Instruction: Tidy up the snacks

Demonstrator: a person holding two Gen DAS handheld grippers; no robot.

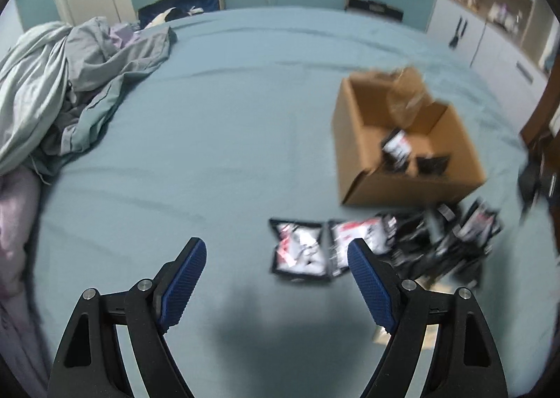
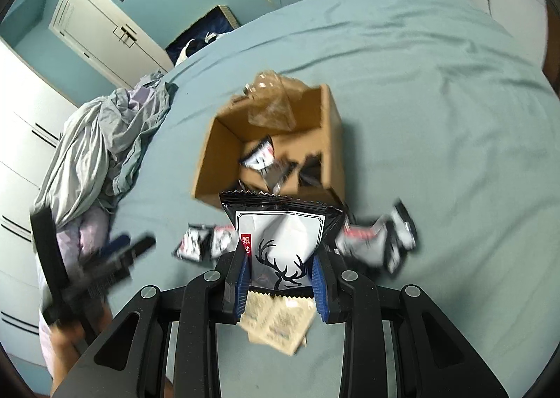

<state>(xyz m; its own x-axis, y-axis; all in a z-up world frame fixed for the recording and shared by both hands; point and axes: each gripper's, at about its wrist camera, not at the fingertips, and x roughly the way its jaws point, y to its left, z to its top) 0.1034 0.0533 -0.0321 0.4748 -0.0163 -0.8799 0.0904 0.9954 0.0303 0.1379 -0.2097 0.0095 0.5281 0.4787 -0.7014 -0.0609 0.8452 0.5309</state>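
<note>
In the left wrist view my left gripper (image 1: 276,247) stands wide open above the bed, with nothing between its blue pads (image 1: 190,279). Two black-and-white snack packets (image 1: 299,252) lie flat just ahead of it, and a blurred pile of more packets (image 1: 448,240) lies to their right. Beyond them stands an open cardboard box (image 1: 353,139) with a few packets (image 1: 397,146) inside. My right gripper (image 2: 281,268) is shut on a black-and-white packet with a deer print (image 2: 283,230), held up in front of the box (image 2: 206,167). The left gripper (image 2: 119,254) shows blurred at the left.
Everything sits on a blue-green bed sheet (image 1: 210,135). A heap of grey bedding (image 1: 70,83) fills the bed's left side. Clear crumpled plastic (image 2: 271,104) sticks out of the box. Beige sachets (image 2: 280,324) lie under the right gripper. Loose packets (image 2: 378,240) lie beside the box.
</note>
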